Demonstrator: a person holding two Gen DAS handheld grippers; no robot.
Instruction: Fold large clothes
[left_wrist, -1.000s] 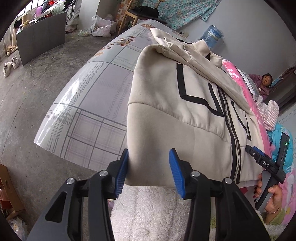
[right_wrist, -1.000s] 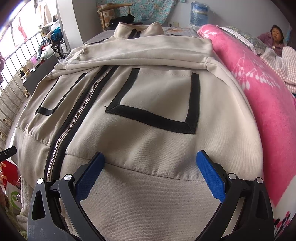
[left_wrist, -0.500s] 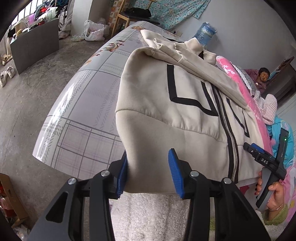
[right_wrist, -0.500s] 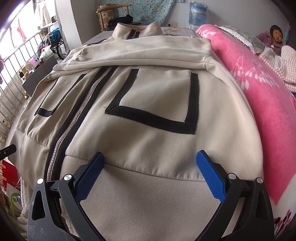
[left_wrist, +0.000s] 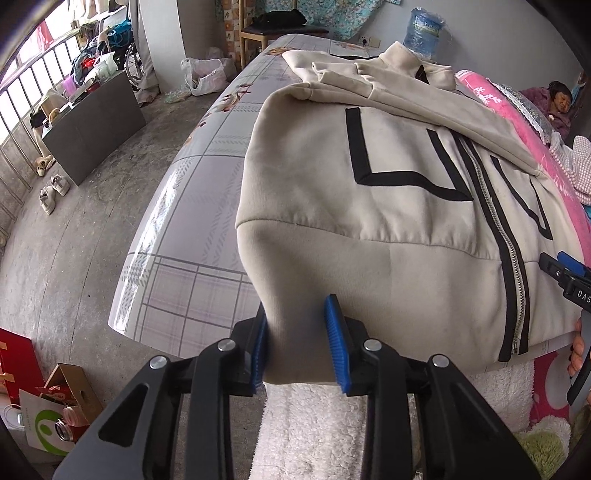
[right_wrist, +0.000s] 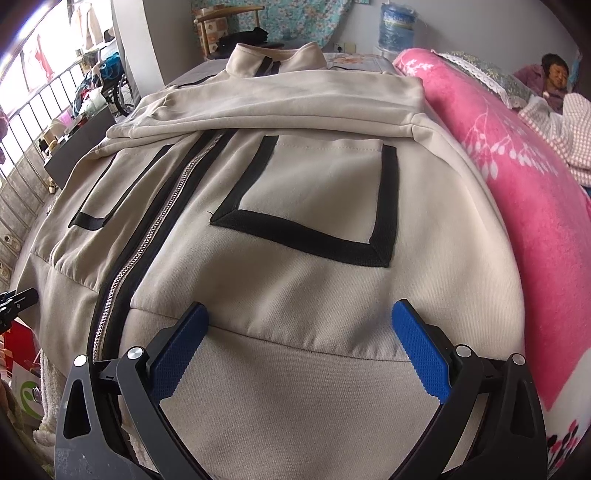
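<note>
Two grippers worked at the near hem of a cream zip-up jacket that lay spread front-up on a table covered in a glossy checked cloth. The jacket ran from the table's near edge toward the far end, collar farthest away, with its sleeves folded across the chest and black-trimmed pockets either side of a silver zipper. Its bottom band overhung the near edge, above a white fluffy towel.

The left gripper sat at the jacket's near left corner, its blue pads narrow and closing, with the bunched hem corner between them; the cloth bulged out above the pads and looked pinched. The right gripper hovered over the hem band on the other side of the zipper, its jaws spread wide, the fabric lying flat beneath and between them without being pressed. In the left wrist view that gripper showed at the right margin, with fingertips of the hand holding it visible.

Along the jacket's right side a pink floral blanket ran lengthwise, touching the cloth. A blue water bottle stood beyond the far end.
</note>
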